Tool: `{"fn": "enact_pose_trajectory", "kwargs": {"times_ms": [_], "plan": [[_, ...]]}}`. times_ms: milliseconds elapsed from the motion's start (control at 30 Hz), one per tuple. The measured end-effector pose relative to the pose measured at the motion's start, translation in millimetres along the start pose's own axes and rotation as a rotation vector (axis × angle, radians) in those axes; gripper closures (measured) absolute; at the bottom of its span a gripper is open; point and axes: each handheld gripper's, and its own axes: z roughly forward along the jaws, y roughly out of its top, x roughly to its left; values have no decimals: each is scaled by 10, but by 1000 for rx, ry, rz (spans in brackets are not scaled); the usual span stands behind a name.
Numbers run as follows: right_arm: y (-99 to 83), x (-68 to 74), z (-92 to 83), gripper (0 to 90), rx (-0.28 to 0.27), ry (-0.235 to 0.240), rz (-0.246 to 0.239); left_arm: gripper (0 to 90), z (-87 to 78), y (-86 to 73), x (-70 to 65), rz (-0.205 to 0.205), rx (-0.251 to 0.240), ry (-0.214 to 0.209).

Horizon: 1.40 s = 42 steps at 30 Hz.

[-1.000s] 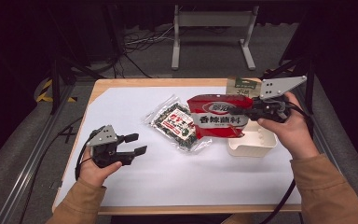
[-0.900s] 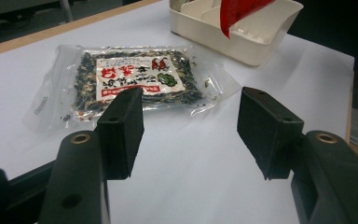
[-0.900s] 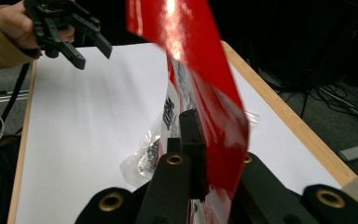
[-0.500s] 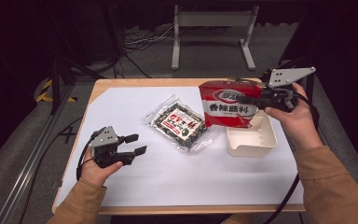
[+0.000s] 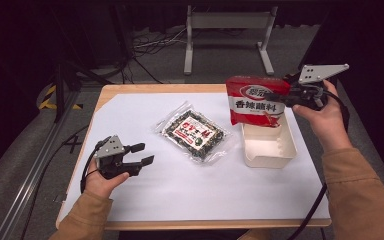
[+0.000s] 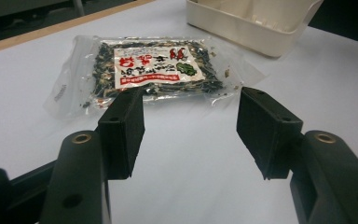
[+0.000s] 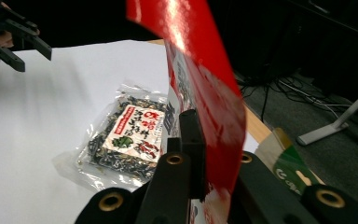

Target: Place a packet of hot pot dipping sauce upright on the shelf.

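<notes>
A red snack bag (image 5: 254,101) with white lettering hangs upright above the cream tray (image 5: 270,149), and my right gripper (image 5: 280,96) is shut on its right edge. In the right gripper view the red bag (image 7: 205,88) is pinched between the jaws. A clear packet of dark dried food with a red and white label (image 5: 195,132) lies flat mid-table. My left gripper (image 5: 145,153) rests low at the left with its jaws open and nothing between them. In the left gripper view the clear packet (image 6: 154,70) lies just beyond the open jaws.
White paper covers the wooden table (image 5: 130,90). A small green and white packet (image 7: 286,168) lies near the far table edge behind the tray. A metal stand (image 5: 227,22) and cables sit on the floor beyond. The tray (image 6: 251,21) is at the far right in the left gripper view.
My right gripper has lifted the red bag from lying over the tray's left side to hanging upright above it. The left gripper has stayed put.
</notes>
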Motion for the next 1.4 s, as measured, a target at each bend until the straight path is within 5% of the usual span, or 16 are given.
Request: {"fn": "enact_pose_trajectory", "kwargs": {"times_ms": [700, 1400], "plan": [[-264, -348, 1, 894, 6, -65, 40, 379, -34, -61, 106, -5, -26, 16], [-441, -500, 203, 892, 61, -81, 53, 389, -33, -65, 112, -2, -30, 14]]}}
